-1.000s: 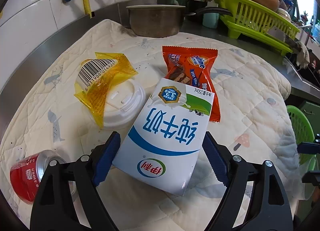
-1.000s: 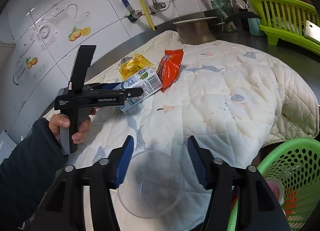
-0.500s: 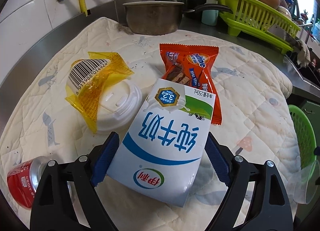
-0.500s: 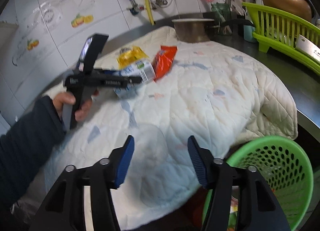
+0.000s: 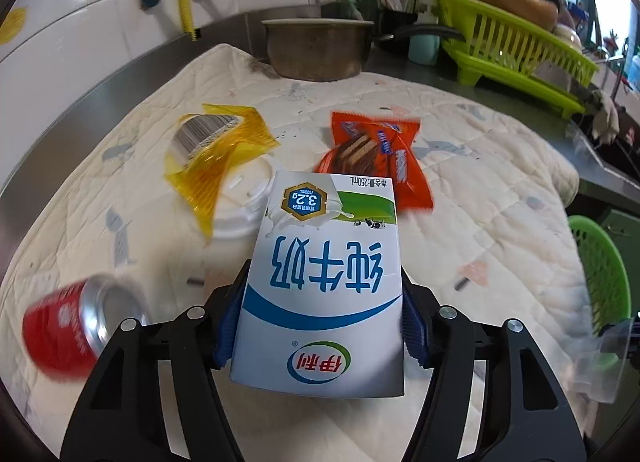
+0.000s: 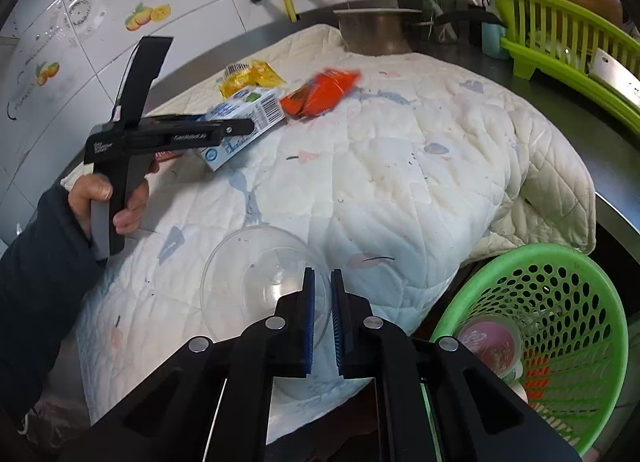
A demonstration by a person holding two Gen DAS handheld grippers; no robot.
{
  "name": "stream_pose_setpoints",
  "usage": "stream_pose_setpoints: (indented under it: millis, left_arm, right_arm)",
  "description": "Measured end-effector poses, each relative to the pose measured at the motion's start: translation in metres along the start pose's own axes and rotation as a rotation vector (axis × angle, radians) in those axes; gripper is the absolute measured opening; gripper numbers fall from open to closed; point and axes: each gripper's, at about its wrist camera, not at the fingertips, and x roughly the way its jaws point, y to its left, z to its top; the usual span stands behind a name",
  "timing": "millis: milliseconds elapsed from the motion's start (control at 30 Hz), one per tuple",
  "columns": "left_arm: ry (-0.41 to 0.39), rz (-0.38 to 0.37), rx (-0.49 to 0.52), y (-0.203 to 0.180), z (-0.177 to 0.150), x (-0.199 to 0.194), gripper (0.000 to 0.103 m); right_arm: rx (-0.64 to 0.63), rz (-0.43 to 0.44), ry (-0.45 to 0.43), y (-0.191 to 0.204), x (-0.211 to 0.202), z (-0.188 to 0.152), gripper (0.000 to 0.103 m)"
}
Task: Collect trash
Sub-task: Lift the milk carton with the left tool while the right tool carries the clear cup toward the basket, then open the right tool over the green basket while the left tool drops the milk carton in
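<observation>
My left gripper [image 5: 322,322] is shut on a white and blue milk carton [image 5: 326,262], held above the quilted cloth; it also shows in the right wrist view [image 6: 244,118]. My right gripper [image 6: 322,326] is shut on the rim of a clear plastic cup [image 6: 260,286], near the cloth's front edge. On the cloth lie an orange snack wrapper [image 5: 380,154], a yellow wrapper [image 5: 220,146] over a white cup lid [image 5: 240,202], and a red can [image 5: 68,334]. A green basket [image 6: 552,326] with trash stands low at the right.
A metal pot [image 5: 320,46] stands at the back of the cloth [image 5: 480,190]. A green dish rack [image 5: 520,54] with dishes is at the back right. Taps and a tiled wall are behind. The steel counter edge runs along the right.
My left gripper closed on the milk carton and lifted it. My right gripper closed on the clear cup's rim and holds it beside the green basket.
</observation>
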Motion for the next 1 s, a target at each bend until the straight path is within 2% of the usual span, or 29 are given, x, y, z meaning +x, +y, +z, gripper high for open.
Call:
stream_pose_setpoints:
  millis: [233,367,500,667,800,900,967,1000]
  left_arm:
    - [-0.052,-0.014,-0.004,-0.018,-0.017,-0.047,0.063]
    - [-0.096,-0.052,0.025,-0.044,-0.022,-0.075,0.063]
    - [-0.128,-0.108,0.075,-0.084,-0.023,-0.094,0.063]
    - [-0.127,-0.190,0.132,-0.143,-0.026,-0.100,0.063]
    - [-0.109,-0.254,0.181,-0.188,-0.033,-0.097,0.063]
    - [-0.084,-0.289,0.220,-0.223,-0.038,-0.090,0.063]
    - [-0.061,-0.318,0.240,-0.245,-0.042,-0.081,0.063]
    - [-0.053,-0.326,0.246,-0.252,-0.044,-0.079,0.063]
  right_arm:
    - [0.039,-0.032,-0.060,-0.011,-0.037,-0.013,0.007]
    - [0.092,-0.128,-0.051,-0.042,-0.054,-0.030,0.007]
    - [0.162,-0.250,-0.005,-0.086,-0.066,-0.052,0.008]
    - [0.240,-0.348,0.047,-0.131,-0.068,-0.077,0.016]
    - [0.305,-0.376,0.062,-0.156,-0.070,-0.096,0.019]
    - [0.329,-0.394,0.046,-0.166,-0.076,-0.104,0.036]
    - [0.346,-0.400,0.032,-0.172,-0.081,-0.107,0.037]
    - [0.352,-0.395,0.022,-0.174,-0.085,-0.109,0.040]
